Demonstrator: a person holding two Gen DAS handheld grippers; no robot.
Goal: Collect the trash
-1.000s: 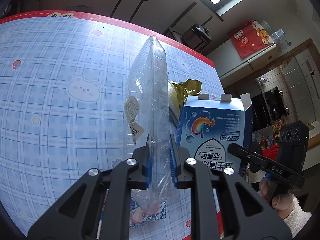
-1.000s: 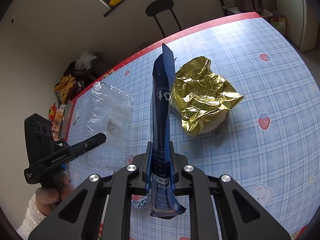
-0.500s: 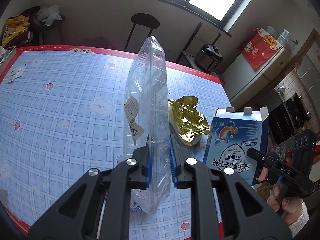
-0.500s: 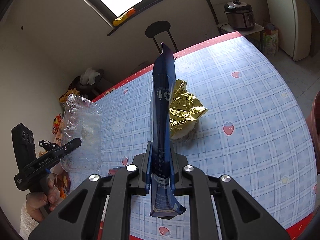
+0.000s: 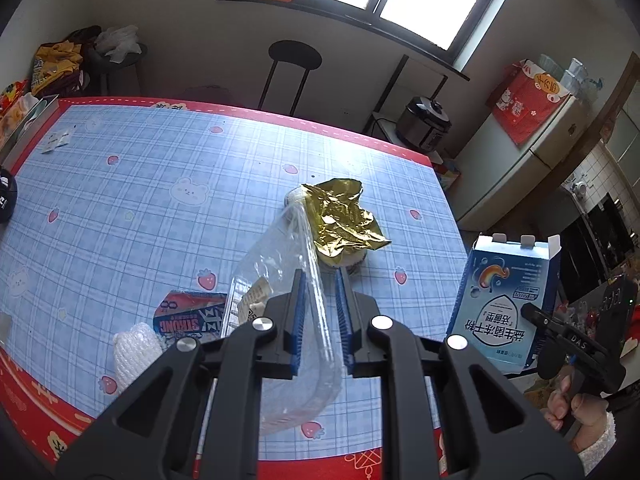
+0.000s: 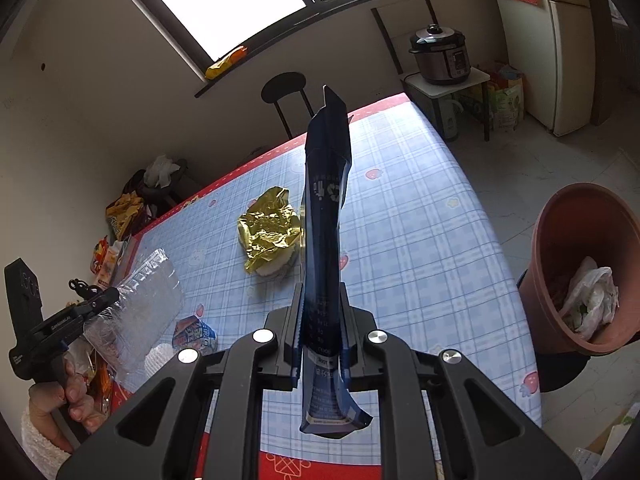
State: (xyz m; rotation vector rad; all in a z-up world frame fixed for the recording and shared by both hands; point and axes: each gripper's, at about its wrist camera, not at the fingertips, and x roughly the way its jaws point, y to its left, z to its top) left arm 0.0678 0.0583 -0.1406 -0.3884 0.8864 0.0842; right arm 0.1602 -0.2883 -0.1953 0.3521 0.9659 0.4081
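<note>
L gripper (image 5: 319,316) fingers nipped on clear plastic tray (image 5: 280,280), ctr frame, above counter (image 5: 120,200) | R gripper (image 6: 320,328) fingers clamped on blue box (image 6: 325,220), ctr | bin (image 6: 584,264) right edge, off counter | tip: carry both over rim before letting go, keep grip firm, tray flexes

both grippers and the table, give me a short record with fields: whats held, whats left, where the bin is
left gripper: shut on clear plastic container
right gripper: shut on blue box
left on table: gold foil wrapper, STRONG packet, white foam net
bin: brown, on the floor off the table's right edge, white bag inside
</note>
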